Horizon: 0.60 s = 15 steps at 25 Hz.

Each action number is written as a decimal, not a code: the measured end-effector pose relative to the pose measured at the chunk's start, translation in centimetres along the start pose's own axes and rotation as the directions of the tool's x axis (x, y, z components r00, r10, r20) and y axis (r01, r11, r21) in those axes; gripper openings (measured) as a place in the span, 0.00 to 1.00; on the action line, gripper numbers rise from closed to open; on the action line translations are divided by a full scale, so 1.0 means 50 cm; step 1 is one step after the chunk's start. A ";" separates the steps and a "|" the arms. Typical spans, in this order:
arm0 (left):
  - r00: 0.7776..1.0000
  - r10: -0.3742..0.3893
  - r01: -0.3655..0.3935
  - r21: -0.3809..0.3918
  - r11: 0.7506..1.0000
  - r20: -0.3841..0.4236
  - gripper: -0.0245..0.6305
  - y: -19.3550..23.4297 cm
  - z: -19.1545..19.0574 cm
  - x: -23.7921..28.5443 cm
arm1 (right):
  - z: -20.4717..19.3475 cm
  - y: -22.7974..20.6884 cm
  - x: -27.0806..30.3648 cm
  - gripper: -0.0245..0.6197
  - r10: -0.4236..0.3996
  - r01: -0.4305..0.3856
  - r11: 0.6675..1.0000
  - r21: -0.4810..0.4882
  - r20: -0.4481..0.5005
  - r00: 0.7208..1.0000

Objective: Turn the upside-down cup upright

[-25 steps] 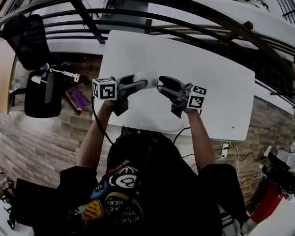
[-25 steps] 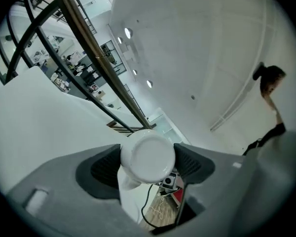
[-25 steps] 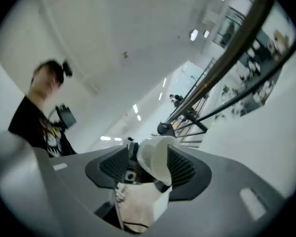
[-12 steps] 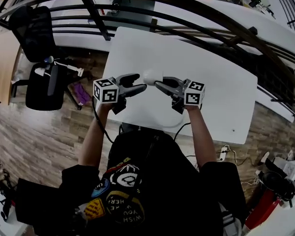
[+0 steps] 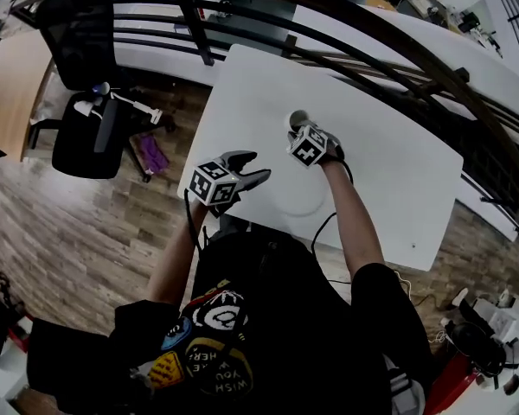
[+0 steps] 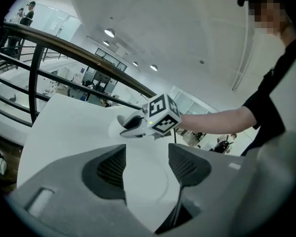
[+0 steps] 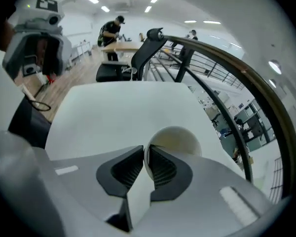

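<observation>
My right tool is pinched almost shut on the near rim of the cream round cup, with one pad inside the wall and one outside. The cup's mouth faces up, so I look down into its hollow. It sits toward the far middle of the white bench, just beyond the tool. My left tool hangs over the near left part of the bench, well apart from the cup. Its jaws are wide but closing, with only bare bench top between them.
</observation>
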<state>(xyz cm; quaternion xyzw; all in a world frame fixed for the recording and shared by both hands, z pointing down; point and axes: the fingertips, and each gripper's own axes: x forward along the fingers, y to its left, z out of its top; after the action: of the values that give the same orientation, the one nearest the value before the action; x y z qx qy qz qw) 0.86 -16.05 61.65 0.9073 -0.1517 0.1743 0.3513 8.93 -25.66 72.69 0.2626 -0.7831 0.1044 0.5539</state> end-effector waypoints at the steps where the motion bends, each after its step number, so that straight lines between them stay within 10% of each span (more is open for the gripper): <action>1: 1.000 0.000 0.000 -0.004 1.000 0.004 0.46 -0.003 -0.001 -0.003 | 0.004 -0.003 0.012 0.10 0.005 -0.007 0.999 -0.051 -0.043 0.999; 8: 0.999 0.013 -0.013 -0.002 1.000 0.034 0.46 0.000 0.009 -0.041 | 0.028 0.002 0.066 0.10 0.049 -0.075 0.986 -0.152 -0.164 0.985; 15: 0.999 0.002 -0.002 -0.010 1.000 0.053 0.46 0.008 0.012 -0.073 | 0.068 -0.008 -0.027 0.18 -0.067 0.070 0.997 -0.039 0.077 0.995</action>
<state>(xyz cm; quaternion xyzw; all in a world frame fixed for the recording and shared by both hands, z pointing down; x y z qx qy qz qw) -2.43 -16.21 59.94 0.9098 -0.1626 0.1498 0.3513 6.74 -27.13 70.16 0.2817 -0.7960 0.0591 0.5325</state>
